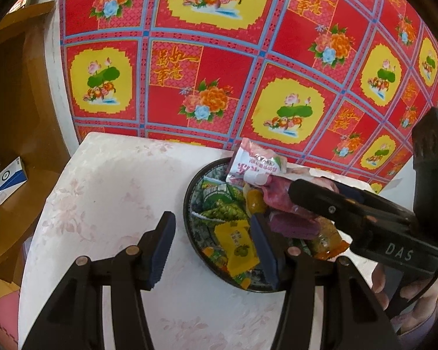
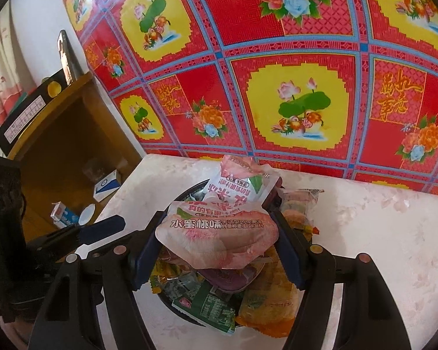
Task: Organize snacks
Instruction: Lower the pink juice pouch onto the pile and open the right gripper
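A pale pink peach-printed snack packet (image 2: 219,234), puffy and glossy with red and white lettering across its front, is clamped between the blue pads of the right gripper (image 2: 217,243). It is held above the dark round plate (image 1: 189,195) that stands on the white floral tablecloth (image 1: 102,192). Its long axis is laid crosswise, from one pad to the other, and its printed face is turned up toward the camera. A second pink-and-white packet (image 2: 239,186) is seen just behind it, tilted upright with its lettering upside down. Green, yellow, orange and purple wrappers are heaped on the plate, among them a yellow sachet (image 1: 236,243). The left gripper (image 1: 213,250) is held partly open with nothing between its pads, its right finger over the plate's near rim. The red floral sheet (image 1: 248,58) is seen behind the table.
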Action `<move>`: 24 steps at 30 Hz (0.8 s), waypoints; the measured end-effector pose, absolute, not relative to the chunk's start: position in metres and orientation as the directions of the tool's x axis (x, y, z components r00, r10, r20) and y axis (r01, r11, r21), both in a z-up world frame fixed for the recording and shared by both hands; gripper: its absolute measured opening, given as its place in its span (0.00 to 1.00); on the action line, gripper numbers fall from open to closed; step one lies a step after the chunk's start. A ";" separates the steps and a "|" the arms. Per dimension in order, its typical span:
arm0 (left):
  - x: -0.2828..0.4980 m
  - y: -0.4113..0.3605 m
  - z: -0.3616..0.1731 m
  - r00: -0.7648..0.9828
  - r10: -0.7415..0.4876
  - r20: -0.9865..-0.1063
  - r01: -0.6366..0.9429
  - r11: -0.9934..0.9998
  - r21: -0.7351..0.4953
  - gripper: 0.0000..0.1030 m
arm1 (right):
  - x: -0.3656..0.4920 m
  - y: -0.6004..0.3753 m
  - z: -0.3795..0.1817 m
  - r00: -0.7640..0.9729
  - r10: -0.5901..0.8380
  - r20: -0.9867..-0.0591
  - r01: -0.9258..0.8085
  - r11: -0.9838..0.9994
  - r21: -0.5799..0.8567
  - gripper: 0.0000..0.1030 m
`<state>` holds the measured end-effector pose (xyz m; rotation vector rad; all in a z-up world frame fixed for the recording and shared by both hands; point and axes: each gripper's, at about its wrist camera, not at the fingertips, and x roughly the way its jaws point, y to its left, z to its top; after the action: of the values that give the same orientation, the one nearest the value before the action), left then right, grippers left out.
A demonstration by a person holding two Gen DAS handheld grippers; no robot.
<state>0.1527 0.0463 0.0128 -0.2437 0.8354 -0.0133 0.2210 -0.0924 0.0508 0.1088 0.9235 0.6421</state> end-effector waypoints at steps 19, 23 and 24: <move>0.149 0.050 0.010 0.666 -0.110 -0.738 -0.093 0.969 -0.228 0.55 | 0.213 -0.091 0.047 0.440 0.535 -0.722 -0.468 0.822 0.325 0.70; 0.146 0.049 0.012 0.668 -0.111 -0.736 -0.091 0.969 -0.230 0.55 | 0.210 -0.095 0.053 0.460 0.533 -0.711 -0.461 0.827 0.322 0.83; 0.146 0.049 0.013 0.668 -0.112 -0.736 -0.091 0.969 -0.230 0.55 | 0.209 -0.097 0.054 0.466 0.532 -0.707 -0.458 0.829 0.321 0.83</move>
<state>0.1459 0.0492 0.0126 -0.2573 0.8417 -0.0120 0.2092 -0.0969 0.0538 0.0904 0.8997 0.6082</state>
